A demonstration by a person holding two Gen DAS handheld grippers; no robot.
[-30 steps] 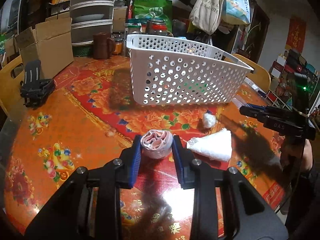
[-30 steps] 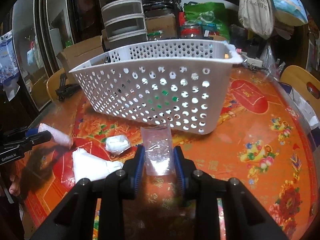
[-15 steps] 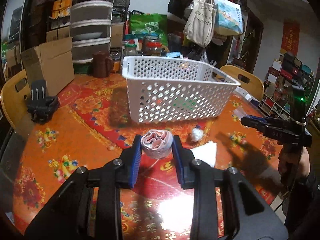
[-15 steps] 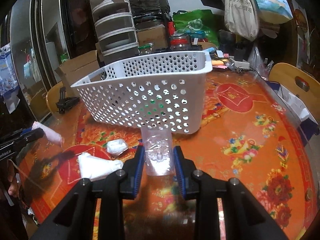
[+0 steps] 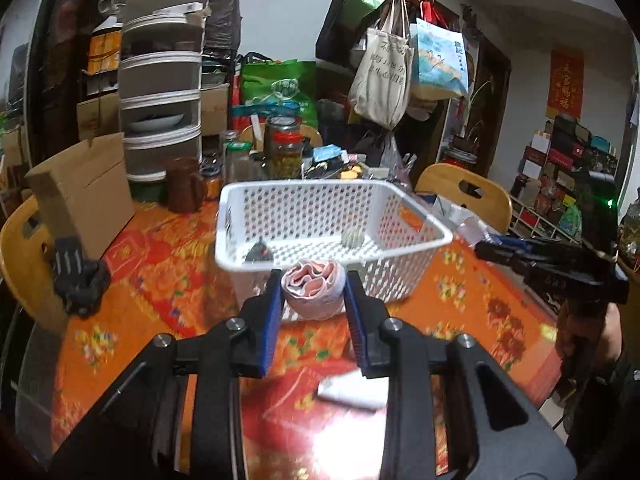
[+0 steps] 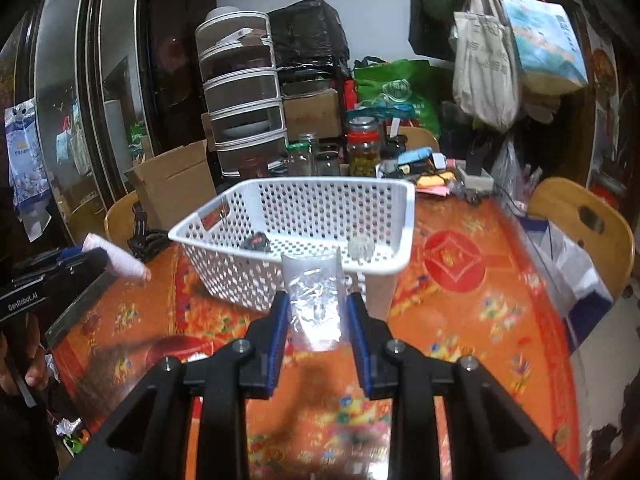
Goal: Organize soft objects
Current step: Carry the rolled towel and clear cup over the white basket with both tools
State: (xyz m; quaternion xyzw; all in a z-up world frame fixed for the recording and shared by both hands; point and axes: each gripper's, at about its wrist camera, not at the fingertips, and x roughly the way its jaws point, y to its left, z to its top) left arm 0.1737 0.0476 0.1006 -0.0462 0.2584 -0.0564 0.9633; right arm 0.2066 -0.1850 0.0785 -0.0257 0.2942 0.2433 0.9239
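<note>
My left gripper is shut on a rolled pink cloth, held in the air just before the near rim of the white perforated basket. My right gripper is shut on a clear plastic packet, also raised in front of the basket. Inside the basket lie a small dark object and a small pale ball. A white folded cloth lies on the red patterned table below the left gripper. The pink roll shows at the left of the right wrist view.
A cardboard box, a brown mug, jars and stacked drawers crowd the table's far side. A black clamp sits at the left. Wooden chairs stand around the table. Bags hang behind.
Both grippers have risen with their loads, so I now see over the basket's rim into it. The white cloths on the table have dropped low in the views.
</note>
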